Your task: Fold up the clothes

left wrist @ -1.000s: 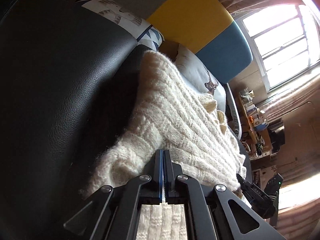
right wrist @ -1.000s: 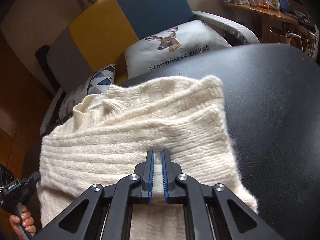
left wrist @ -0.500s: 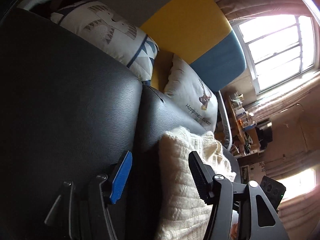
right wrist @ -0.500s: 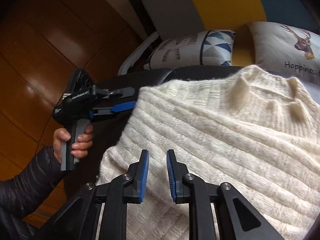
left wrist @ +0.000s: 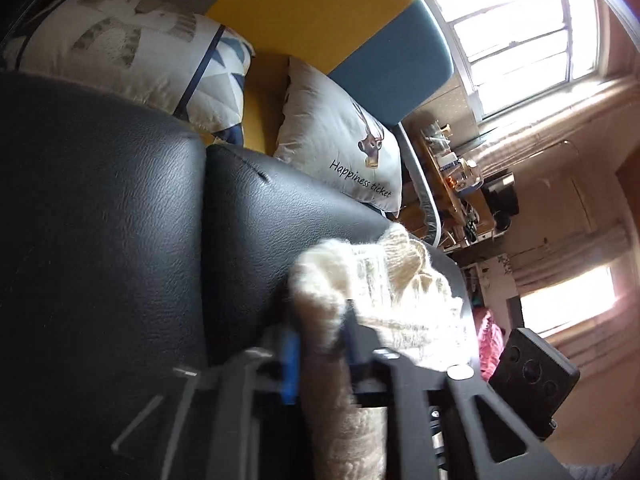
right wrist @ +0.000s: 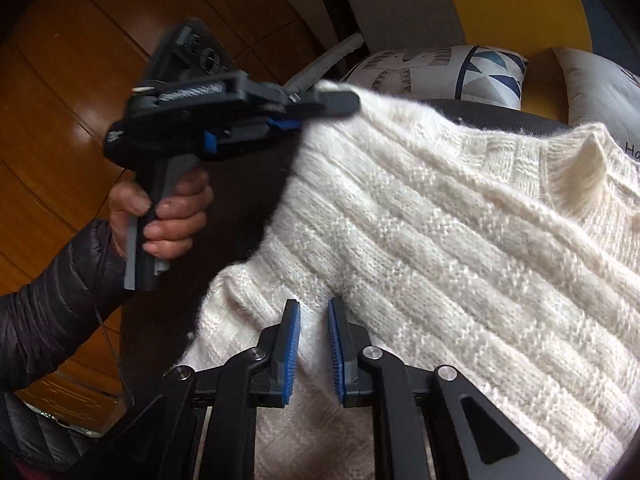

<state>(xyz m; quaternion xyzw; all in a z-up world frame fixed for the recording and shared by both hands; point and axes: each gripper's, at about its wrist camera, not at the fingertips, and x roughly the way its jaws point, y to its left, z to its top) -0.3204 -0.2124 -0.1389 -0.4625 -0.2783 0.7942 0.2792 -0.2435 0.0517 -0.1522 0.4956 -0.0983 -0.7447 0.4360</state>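
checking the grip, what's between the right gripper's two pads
A fold of the cream sweater fills the gap in the right gripper, pinched between the blue pads. The right wrist view shows it.

Sweater [right wrist: 440, 240] lies on the seat [left wrist: 120, 240] — cushions [left wrist: 340, 148] behind it.

"Happiness ticket" in black script on the deer cushion [left wrist: 344, 148]
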